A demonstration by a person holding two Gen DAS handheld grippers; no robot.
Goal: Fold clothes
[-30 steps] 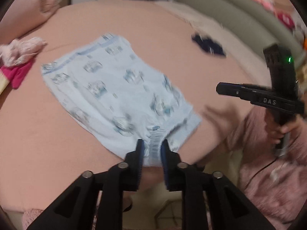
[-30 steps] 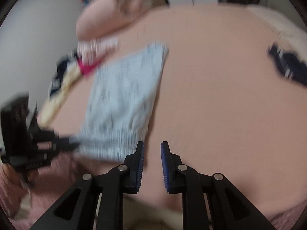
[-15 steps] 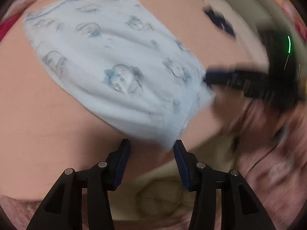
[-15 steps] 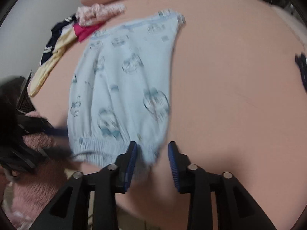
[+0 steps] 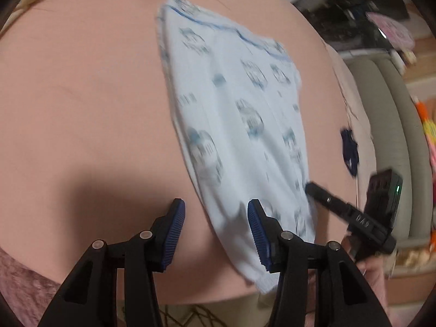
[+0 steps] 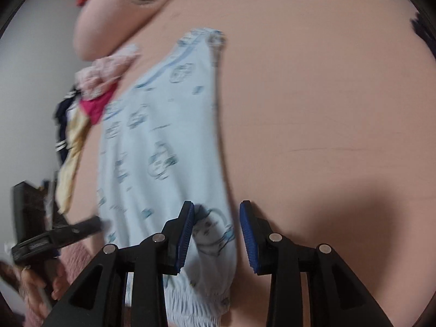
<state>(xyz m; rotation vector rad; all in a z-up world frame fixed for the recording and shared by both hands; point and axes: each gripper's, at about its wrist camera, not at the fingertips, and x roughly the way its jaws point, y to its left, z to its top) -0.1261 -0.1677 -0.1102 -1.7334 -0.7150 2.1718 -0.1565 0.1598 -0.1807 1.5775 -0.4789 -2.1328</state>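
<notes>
A pair of light blue printed shorts lies flat on the pink bed sheet, its gathered hem hanging over the near edge. It also shows in the right wrist view. My left gripper is open, straddling the shorts' near left edge, holding nothing. My right gripper is open over the shorts' near right corner, empty. The right gripper also shows in the left wrist view, its tip at the shorts' right edge. The left gripper shows in the right wrist view at the shorts' left edge.
A pile of pink, magenta, yellow and navy clothes lies left of the shorts. A pink pillow sits at the back. A small dark garment lies on the right. A grey-green padded rail borders the bed.
My left gripper has let go of the shorts' hem and opened wide. Both grippers have moved forward over the shorts' near corners, and the right jaws have widened.
</notes>
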